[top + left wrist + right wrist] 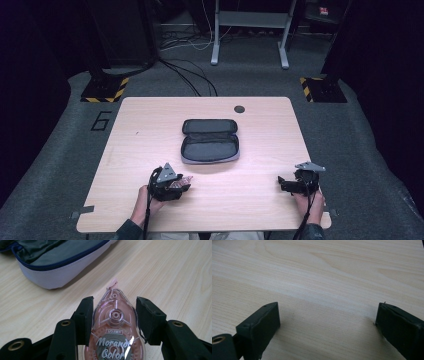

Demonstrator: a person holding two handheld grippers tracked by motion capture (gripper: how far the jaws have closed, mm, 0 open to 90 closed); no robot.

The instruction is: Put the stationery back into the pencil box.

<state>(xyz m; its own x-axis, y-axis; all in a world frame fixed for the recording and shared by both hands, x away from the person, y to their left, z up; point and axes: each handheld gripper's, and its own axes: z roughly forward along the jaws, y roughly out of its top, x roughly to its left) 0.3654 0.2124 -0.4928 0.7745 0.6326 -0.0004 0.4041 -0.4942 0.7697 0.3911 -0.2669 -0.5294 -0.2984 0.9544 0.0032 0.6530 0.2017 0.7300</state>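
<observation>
Scene: a light wood-grain table (260, 150) carried a grey fabric zip pouch with a blue zipper (210, 140), lying unzipped and flat near the middle, its lid folded back toward the far edge.

Left gripper (115, 315): its fingers (85, 317) were partly closed around a translucent pink plastic correction-tape dispenser printed "Morandi Color" (115, 332). One finger pressed against the casing; the other stood just beside it with a thin gap, so a firm clamp could not be confirmed.

Dispenser position: low over the table's near left part, tip pointing toward the pouch, which lay near and ahead. That heading suggested the dispenser was meant for the open pouch.

Right gripper (327, 322): its fingers (262, 325) were spread wide with nothing between them, hovering over bare wood at the near right, well apart from the pouch. It appeared parked out of the way, perhaps ready to steady the pouch.

Pouch opening: facing upward and apparently empty, giving clear access from above.
</observation>
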